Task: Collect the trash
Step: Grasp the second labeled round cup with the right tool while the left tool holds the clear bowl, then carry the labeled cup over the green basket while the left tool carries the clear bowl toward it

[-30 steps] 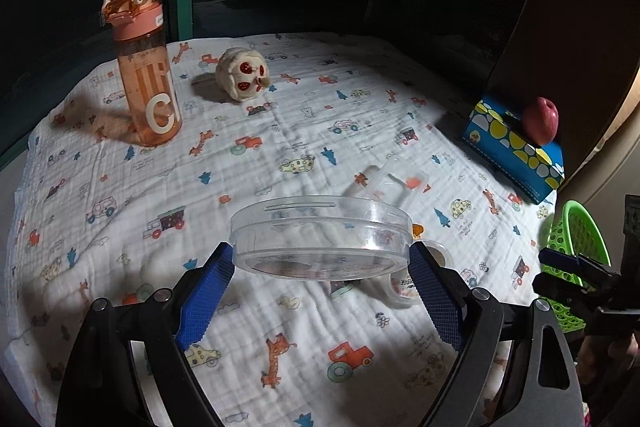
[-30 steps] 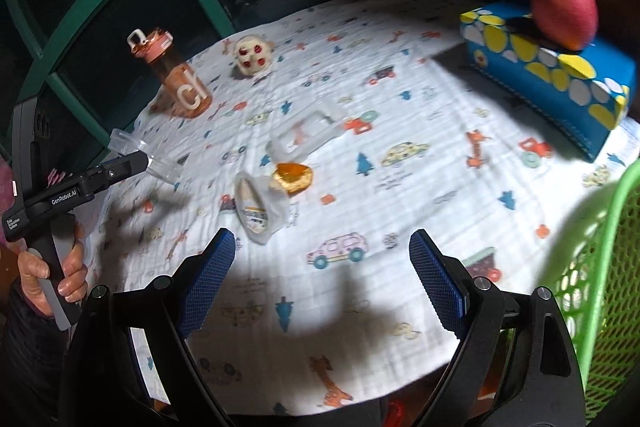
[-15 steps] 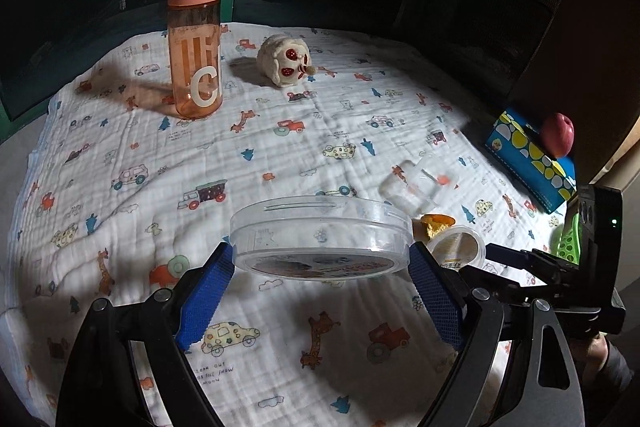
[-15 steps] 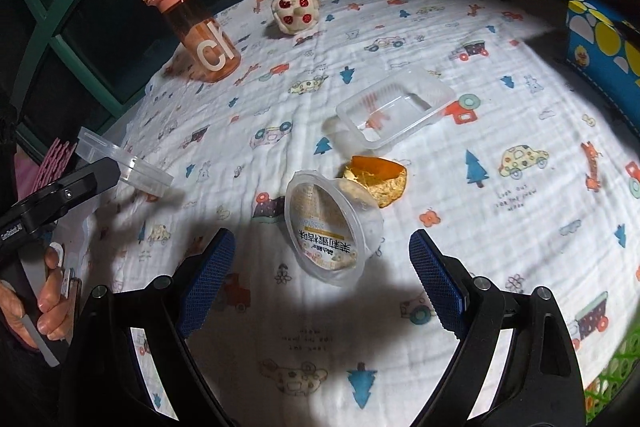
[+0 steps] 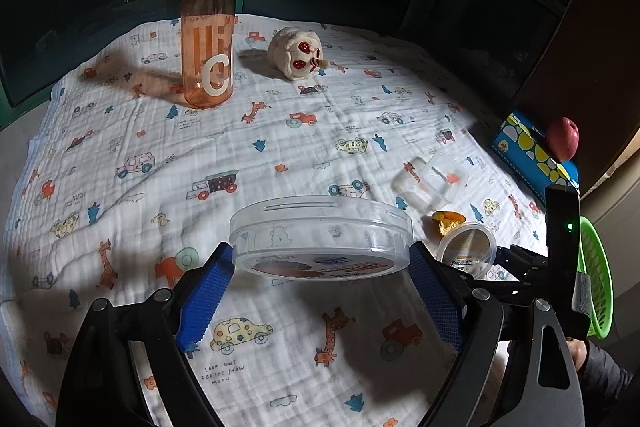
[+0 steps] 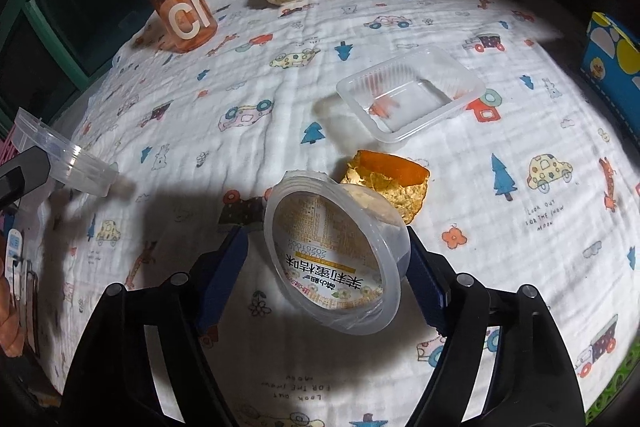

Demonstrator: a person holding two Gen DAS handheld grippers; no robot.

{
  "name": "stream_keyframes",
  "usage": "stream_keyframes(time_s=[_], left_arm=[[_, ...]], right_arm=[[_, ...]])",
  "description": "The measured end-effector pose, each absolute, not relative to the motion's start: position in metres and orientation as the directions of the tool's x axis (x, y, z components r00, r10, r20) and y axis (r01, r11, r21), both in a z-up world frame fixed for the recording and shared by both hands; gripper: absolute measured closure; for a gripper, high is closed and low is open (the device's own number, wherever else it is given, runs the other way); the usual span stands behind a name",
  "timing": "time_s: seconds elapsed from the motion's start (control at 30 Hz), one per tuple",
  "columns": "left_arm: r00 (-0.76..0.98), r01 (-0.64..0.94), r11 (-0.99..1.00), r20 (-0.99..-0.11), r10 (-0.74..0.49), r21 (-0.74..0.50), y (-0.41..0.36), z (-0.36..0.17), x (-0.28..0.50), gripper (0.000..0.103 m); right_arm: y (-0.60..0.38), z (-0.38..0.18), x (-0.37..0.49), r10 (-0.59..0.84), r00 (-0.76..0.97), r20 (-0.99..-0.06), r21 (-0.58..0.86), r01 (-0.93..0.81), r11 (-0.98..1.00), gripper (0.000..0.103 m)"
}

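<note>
Trash cup sits between the closing right gripper; left gripper clamps a clear lid.

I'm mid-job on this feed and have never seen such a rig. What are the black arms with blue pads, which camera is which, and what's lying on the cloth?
They are hand-held two-finger grippers, each with a camera looking along its fingers. The left gripper clamps a round clear lid. The right gripper has just been closing around a tipped plastic cup; contact on both sides isn't clear. On the printed cloth: orange peel, clear tray, pink bottle, plush toy. A green basket sits at the edge.
</note>
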State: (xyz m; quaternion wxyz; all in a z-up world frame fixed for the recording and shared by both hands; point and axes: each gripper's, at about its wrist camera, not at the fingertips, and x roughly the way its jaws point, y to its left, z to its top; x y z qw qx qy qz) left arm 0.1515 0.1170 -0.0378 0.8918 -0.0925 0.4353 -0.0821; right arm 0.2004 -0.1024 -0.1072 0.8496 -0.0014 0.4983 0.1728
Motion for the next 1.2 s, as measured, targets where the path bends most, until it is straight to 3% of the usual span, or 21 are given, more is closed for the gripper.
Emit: stream_keyframes(time_s=[0.07, 0.57, 1.2], left_arm=[[0.607, 0.066, 0.969, -0.762, -0.227, -0.237, 0.116, -0.038, 0.151, 0.018], [0.605, 0.137, 0.963, -0.75, -0.267, -0.232, 0.077, -0.027, 0.146, 0.018], [0.534, 0.391, 0.887, -0.724, -0.437, -0.247, -0.06, -0.011, 0.143, 0.018]], right_arm=[[-0.102, -0.107, 0.2, 0.266, 0.455, -0.85, 0.14, -0.291, 0.947, 0.039], [-0.136, -0.074, 0.166, 0.315, 0.494, -0.811, 0.189, -0.289, 0.939, 0.04], [-0.279, -0.025, 0.1, 0.216, 0.615, -0.758, 0.211, -0.083, 0.974, 0.04]])
